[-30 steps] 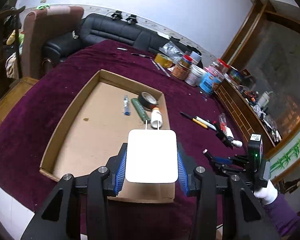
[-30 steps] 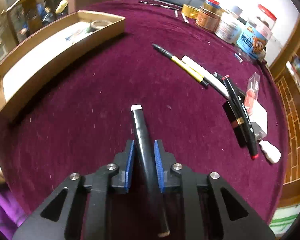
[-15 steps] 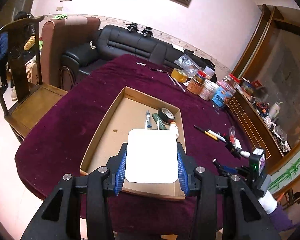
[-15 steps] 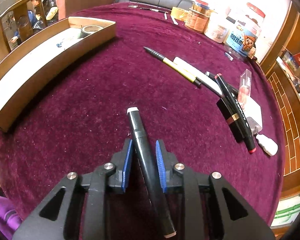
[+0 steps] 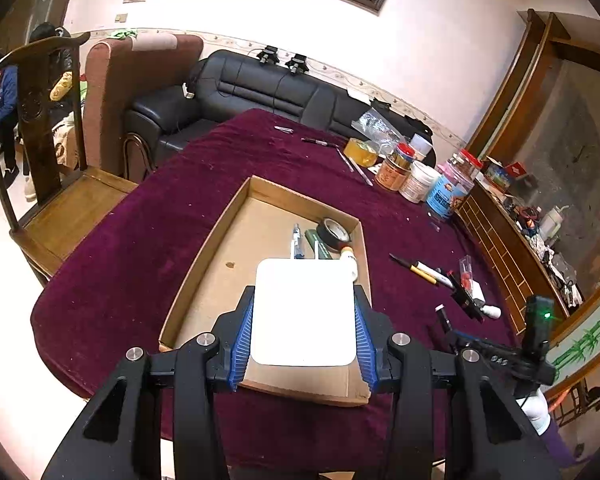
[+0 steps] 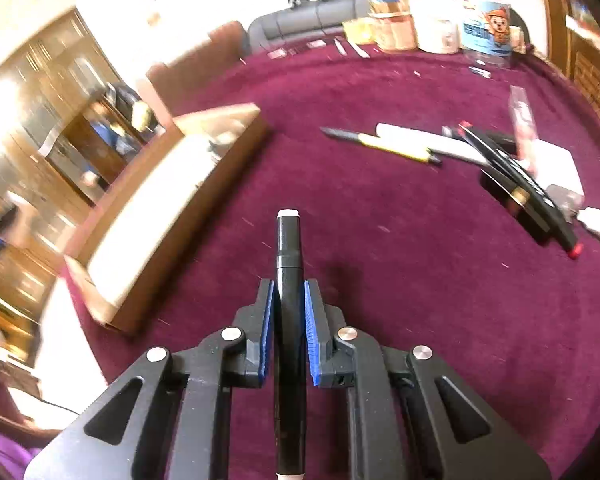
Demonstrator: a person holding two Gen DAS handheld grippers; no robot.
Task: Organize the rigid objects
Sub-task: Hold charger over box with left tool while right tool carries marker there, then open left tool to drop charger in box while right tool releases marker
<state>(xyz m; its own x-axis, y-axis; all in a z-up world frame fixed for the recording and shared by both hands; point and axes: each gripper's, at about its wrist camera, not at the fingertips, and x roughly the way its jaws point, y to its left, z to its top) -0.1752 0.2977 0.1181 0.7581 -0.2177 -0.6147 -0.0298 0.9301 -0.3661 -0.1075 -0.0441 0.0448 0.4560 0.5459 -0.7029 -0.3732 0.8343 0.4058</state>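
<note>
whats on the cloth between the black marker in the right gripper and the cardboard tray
Nothing: in the right wrist view only bare purple cloth lies between the black marker and the cardboard tray.

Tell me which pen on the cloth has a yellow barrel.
The yellow pen, lying farthest left in the group with its dark tip toward the box. The white marker beside it and the black markers lack yellow.

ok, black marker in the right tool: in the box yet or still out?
Out. The black marker is clamped in the right tool above the maroon cloth, and the cardboard box sits off to its left.
</note>
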